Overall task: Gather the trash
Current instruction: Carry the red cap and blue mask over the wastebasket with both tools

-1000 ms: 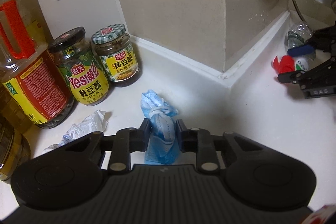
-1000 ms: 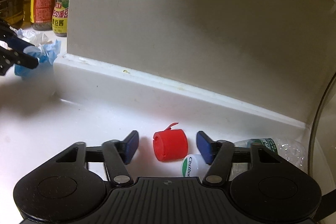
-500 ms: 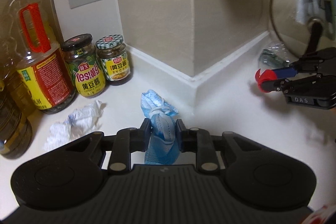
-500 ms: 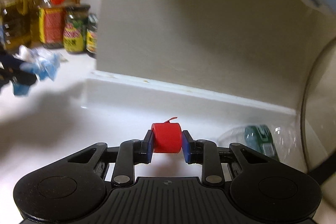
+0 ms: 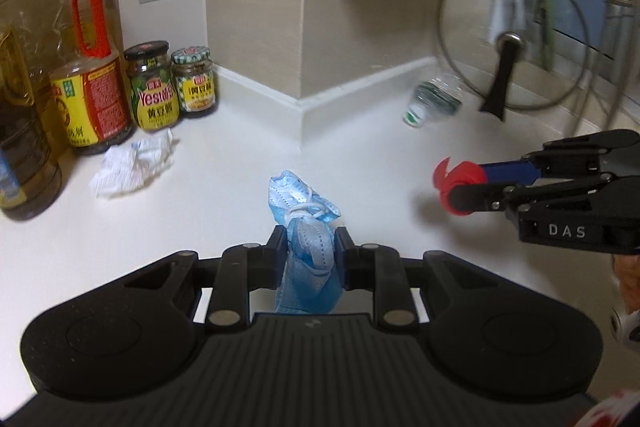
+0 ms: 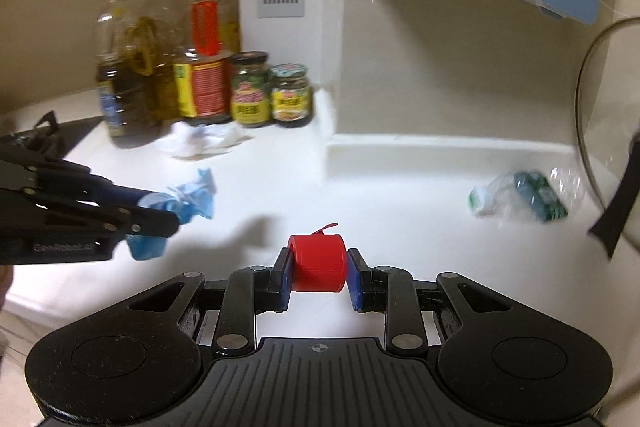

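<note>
Gripping one crumpled blue face mask, the left gripper has its jaws clamped on it above the white desk. Right gripper jaws are closed on one red bottle cap, also held off the desk. Two pieces of trash lie on the desk: one crumpled white tissue just in front of the jars, and one crushed clear plastic bottle with a green label near the back wall, beside one glass pot lid standing on edge. Two sauce jars stand side by side against the wall. Three oil bottles stand left of them.
</note>
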Demonstrator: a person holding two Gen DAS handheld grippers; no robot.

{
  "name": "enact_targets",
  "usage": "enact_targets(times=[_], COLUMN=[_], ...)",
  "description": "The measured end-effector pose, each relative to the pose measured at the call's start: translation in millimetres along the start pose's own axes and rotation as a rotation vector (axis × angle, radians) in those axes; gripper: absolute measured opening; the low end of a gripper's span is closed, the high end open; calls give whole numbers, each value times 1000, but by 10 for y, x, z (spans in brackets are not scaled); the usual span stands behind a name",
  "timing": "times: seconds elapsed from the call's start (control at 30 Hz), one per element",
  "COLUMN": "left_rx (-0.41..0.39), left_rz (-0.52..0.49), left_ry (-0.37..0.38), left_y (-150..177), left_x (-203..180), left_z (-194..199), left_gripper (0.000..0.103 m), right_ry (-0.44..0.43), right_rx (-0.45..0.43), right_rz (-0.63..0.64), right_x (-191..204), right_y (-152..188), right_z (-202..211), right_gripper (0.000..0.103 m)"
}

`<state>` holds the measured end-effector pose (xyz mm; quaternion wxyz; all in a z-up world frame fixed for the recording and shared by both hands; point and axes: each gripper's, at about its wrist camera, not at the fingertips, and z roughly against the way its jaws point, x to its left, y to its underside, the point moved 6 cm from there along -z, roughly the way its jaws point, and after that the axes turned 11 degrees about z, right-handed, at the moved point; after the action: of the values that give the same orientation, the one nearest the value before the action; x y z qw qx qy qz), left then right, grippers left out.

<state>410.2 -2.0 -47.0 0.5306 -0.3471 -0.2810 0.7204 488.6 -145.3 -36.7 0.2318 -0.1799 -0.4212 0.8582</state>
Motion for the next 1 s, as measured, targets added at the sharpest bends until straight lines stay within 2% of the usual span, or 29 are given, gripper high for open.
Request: enact_targets(times=[0.3,0.57,0.73,1.0], left_rx=[73,160,243,354], left_rz=[-44,-85,-51,64], left_ry=[90,157,149,87], left_y=[608,1123,1483,1999], left_x=[48,149,216,273], left_z=[638,987,988,666], left_gripper=[22,22,22,22], right_ry=[16,34,-2,-120], right_rx=[47,117,190,299], right_rz=[-71,-86,-41,90], right_x=[764,1321,1631,1966], right_y=[319,663,958,1591], right_z=[459,664,618,195], right_gripper=[28,28,28,28])
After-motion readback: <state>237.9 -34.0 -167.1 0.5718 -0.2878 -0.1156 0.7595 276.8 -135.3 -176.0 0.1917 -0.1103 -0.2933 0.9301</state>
